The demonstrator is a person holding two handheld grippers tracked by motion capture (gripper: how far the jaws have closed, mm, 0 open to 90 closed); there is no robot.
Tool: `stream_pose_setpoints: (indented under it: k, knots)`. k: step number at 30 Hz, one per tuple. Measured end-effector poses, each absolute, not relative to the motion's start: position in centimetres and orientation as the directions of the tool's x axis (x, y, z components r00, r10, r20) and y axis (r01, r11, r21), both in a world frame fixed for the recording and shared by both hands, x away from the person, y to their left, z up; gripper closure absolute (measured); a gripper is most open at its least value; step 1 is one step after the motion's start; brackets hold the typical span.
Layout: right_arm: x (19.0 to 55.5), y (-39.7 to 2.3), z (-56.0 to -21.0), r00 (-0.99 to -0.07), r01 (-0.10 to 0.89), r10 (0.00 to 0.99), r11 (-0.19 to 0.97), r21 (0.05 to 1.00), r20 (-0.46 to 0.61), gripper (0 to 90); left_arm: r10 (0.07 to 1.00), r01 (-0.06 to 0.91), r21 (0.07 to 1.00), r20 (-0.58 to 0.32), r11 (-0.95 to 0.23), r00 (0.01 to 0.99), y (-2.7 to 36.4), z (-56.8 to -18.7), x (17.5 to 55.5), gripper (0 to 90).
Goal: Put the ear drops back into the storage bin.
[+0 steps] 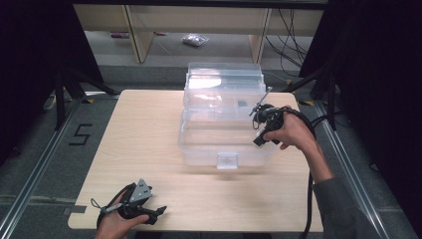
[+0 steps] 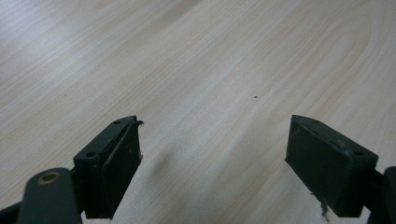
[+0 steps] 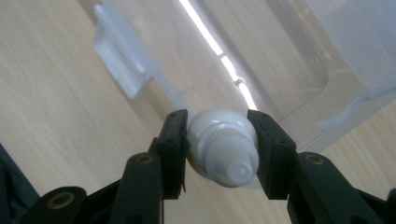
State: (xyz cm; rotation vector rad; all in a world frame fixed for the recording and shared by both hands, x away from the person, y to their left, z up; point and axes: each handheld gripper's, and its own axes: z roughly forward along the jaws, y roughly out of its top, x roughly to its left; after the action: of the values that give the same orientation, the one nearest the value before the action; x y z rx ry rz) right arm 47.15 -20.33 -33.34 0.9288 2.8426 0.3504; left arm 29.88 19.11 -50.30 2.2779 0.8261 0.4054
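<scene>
Nearest the person, the left gripper (image 1: 158,211) is held low over the bare wooden table (image 2: 210,70), its jaws spread wide with nothing between them. Farther out, the right gripper (image 3: 218,140) is clamped on a small white bottle (image 3: 223,147), whose capped end is pointed back along the jaws toward the camera, so its long axis is judged to run along the gripper. Directly beyond and below it lies the clear plastic box (image 1: 221,134), lid raised at the far side. The box's open mouth is unobstructed; its near right rim and front latch (image 1: 227,160) are the edges to be cleared.
</scene>
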Motion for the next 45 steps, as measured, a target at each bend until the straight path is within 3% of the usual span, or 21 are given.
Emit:
stream_pose_setpoints:
  k: [19, 39, 45]
  knots:
    - [51.3, -21.0, -37.2, -0.74, 0.653, 0.671, 0.73, 0.204, -0.032, 60.1, 0.662, 0.452, 0.688, 0.055, -0.568, 0.748, 19.0, -50.4, 29.9, 17.3]
    - [52.7, -20.6, -40.0, -0.683, 0.724, 0.73, 0.679, 0.12, -0.018, 60.1, 0.659, 0.45, 0.685, 0.059, -0.573, 0.749, 19.1, -50.4, 29.9, 17.3]
    - [53.2, -20.6, -40.5, -0.714, 0.69, 0.699, 0.712, 0.127, -0.039, 60.1, 0.662, 0.451, 0.689, 0.055, -0.567, 0.747, 19.0, -50.4, 29.9, 17.3]
